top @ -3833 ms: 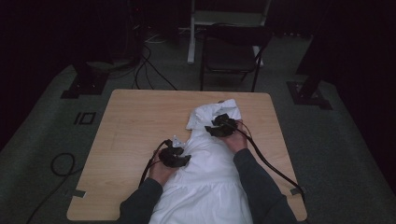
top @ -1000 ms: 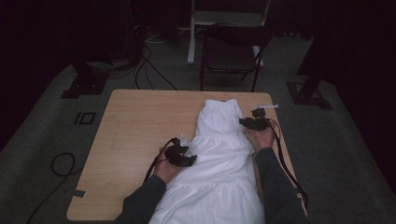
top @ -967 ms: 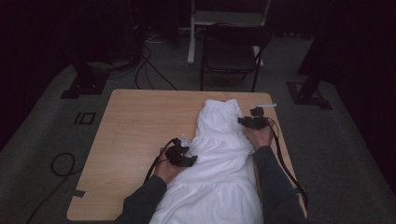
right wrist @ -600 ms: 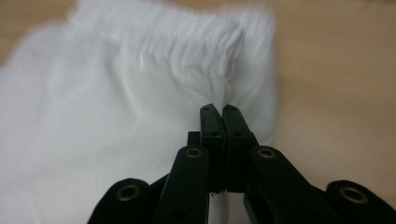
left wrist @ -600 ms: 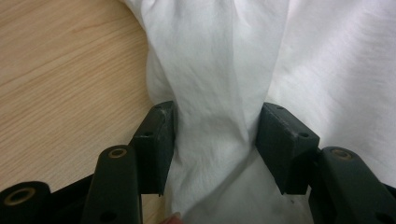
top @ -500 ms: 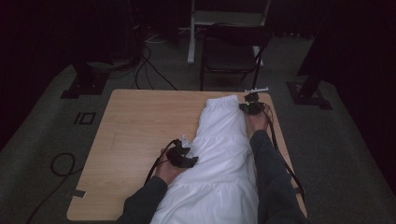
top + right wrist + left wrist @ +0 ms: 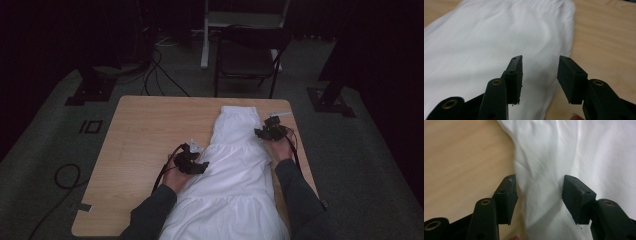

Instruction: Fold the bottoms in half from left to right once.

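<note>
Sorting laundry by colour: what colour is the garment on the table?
Plain white garment, clearest in the high view.

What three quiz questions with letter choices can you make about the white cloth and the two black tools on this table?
1. Where does the white fabric garment lie?
A. along the right part of the light wooden table
B. on the floor
C. over the chair

2. How many black two-jaw tools are at the garment?
A. one
B. two
C. four

3. How do the right tool's jaws stand?
A. clamped on a fold
B. apart, with nothing pinched
C. shut on a cable

Answers:
1 A: the high view shows it stretched along the table's right part.
2 B: the left tool sits at its left edge, the right tool at its right edge.
3 B: the right gripper view shows a gap between the jaws above the cloth; they have just been opening.
</note>
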Motion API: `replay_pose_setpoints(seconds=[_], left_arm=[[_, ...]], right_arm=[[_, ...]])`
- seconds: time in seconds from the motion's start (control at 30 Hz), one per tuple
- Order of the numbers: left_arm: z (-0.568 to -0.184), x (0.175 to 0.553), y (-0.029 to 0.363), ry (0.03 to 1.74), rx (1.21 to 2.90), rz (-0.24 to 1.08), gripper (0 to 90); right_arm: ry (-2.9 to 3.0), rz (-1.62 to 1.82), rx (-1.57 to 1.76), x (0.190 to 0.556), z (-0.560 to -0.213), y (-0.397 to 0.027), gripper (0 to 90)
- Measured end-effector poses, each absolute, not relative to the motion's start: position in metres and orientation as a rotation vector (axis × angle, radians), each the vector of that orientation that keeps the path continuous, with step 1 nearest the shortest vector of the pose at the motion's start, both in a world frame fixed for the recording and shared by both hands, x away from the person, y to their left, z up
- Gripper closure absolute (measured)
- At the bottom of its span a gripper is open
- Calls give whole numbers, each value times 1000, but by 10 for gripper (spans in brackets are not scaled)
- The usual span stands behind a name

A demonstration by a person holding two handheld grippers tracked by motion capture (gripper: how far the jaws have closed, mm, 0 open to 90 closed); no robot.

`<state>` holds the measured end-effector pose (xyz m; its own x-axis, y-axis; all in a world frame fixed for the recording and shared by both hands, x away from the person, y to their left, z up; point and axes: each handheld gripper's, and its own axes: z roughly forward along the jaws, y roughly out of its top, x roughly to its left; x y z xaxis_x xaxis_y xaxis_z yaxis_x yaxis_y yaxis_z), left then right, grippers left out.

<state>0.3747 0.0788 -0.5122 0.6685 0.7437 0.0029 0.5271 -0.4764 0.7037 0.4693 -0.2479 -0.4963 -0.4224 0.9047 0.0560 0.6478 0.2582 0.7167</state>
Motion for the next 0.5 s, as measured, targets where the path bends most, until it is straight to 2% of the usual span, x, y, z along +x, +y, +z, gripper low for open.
replay_pose_setpoints(seconds=[0.2, 0.37, 0.5], left_arm=[[-506, 394, 53, 943, 2207, 433, 493], [-530, 410, 29, 938, 2281, 440, 548], [-542, 418, 34, 969, 2247, 385, 562]], right_arm=[[2248, 978, 1355, 430, -517, -243, 551], [2248, 921, 1375, 429, -537, -239, 558], [2219, 932, 1388, 429, -544, -238, 560]])
